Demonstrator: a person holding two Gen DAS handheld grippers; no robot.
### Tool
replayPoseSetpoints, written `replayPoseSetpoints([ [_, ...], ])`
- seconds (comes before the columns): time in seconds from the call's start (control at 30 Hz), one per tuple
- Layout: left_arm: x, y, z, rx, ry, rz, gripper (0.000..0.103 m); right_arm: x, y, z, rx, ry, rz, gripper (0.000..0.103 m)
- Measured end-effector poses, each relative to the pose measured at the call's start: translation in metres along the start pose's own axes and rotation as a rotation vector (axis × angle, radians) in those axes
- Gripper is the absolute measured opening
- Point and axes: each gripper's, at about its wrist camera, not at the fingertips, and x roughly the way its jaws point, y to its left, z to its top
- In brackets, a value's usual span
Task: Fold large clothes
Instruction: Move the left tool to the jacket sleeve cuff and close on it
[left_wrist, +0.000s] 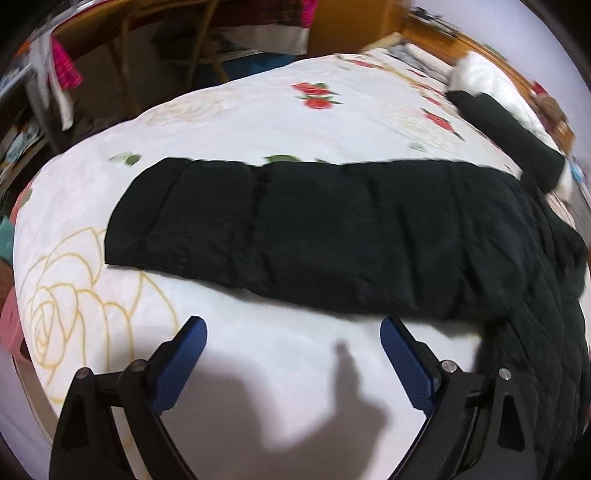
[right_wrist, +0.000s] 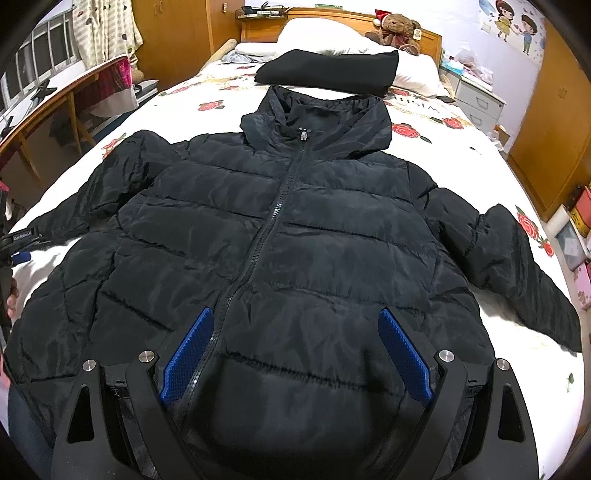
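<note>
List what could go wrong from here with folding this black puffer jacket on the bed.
1. The left gripper is open over bare bedspread, short of the sleeve; closing now could pinch the bedspread instead.
2. The jacket looks puffy and slick, so a folded sleeve may spring back.
3. The folded black garment lies close above the hood and could get dragged along.
</note>
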Motion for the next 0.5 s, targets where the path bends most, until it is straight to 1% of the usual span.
replayPoseSetpoints([
  [0.03,0.004,0.004,0.002,-0.019,0.004,0.004,0.093,0.002,0.000,0.001,-0.001,0.002,-0.003,0.091],
  [0.1,0.014,0.010,0.007,-0.060,0.009,0.014,0.086,0.006,-0.001,0.002,-0.001,0.006,-0.007,0.091],
  [0.13,0.018,0.014,0.009,-0.075,0.009,0.018,0.085,0.008,-0.001,0.003,-0.001,0.008,-0.010,0.091],
  [0.2,0.024,0.020,0.012,-0.111,0.001,0.010,0.083,0.011,-0.002,0.002,-0.001,0.012,-0.014,0.091],
  [0.27,0.027,0.025,0.015,-0.138,-0.025,0.000,0.083,0.014,-0.003,0.002,-0.001,0.017,-0.019,0.091],
  [0.33,0.033,0.030,0.019,-0.159,-0.026,-0.012,0.082,0.018,-0.005,0.003,0.001,0.024,-0.024,0.091],
  [0.37,0.035,0.031,0.022,-0.162,-0.029,-0.014,0.078,0.019,-0.005,0.002,0.001,0.025,-0.026,0.091],
  [0.4,0.037,0.031,0.024,-0.160,-0.036,-0.004,0.070,0.020,-0.006,0.002,0.002,0.028,-0.028,0.091],
  [0.43,0.038,0.032,0.025,-0.156,-0.040,0.006,0.066,0.022,-0.007,0.002,0.003,0.031,-0.029,0.091],
  [0.47,0.038,0.033,0.026,-0.153,-0.043,0.004,0.054,0.022,-0.007,0.002,0.005,0.032,-0.029,0.091],
  [0.5,0.038,0.034,0.028,-0.153,-0.045,-0.001,0.040,0.023,-0.008,0.002,0.007,0.035,-0.029,0.091],
])
